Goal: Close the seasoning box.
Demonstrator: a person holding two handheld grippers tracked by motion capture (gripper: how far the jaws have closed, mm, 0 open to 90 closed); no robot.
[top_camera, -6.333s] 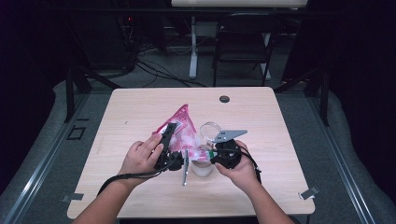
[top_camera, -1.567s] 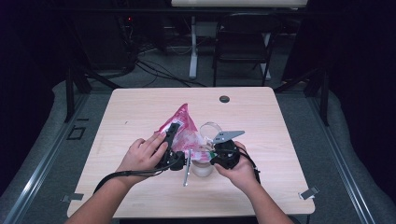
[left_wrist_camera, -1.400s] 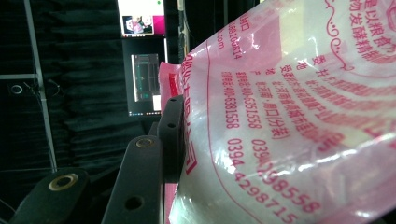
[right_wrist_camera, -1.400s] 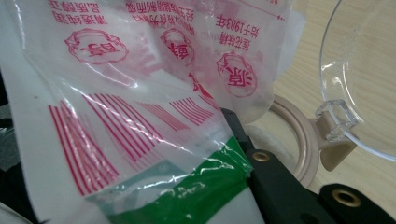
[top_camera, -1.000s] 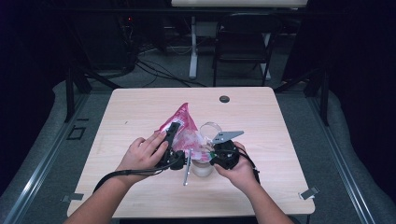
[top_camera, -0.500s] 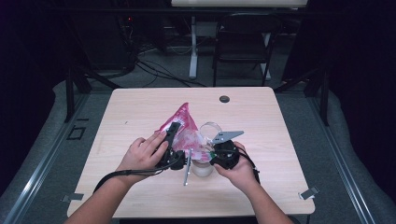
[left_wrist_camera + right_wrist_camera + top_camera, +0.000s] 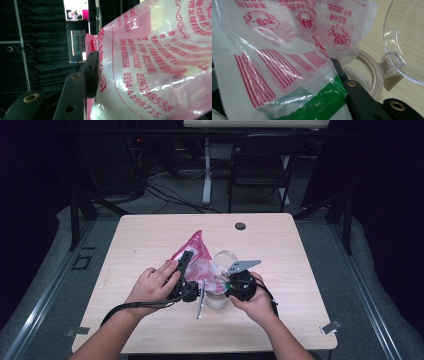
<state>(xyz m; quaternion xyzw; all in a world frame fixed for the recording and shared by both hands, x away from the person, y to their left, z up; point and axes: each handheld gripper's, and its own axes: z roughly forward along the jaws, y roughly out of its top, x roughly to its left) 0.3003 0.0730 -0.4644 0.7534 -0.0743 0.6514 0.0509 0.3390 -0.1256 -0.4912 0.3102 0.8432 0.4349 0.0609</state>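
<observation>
We judge pouring in hand: both tongs (image 7: pixel 186 270) (image 7: pixel 226 282) grip the bag (image 7: pixel 200 262) over the jar (image 7: pixel 216 299); next, tilt it gently.

Lab or recording studio, dark curtained walls, lone wooden counter (image 7: pixel 280 240), floor cables (image 7: pixel 170 195), folding chair (image 7: pixel 260 165), lit monitors (image 7: pixel 76 32) behind

Bare tabletop (image 7: pixel 280 240) beyond bag (image 7: pixel 200 257)
</observation>
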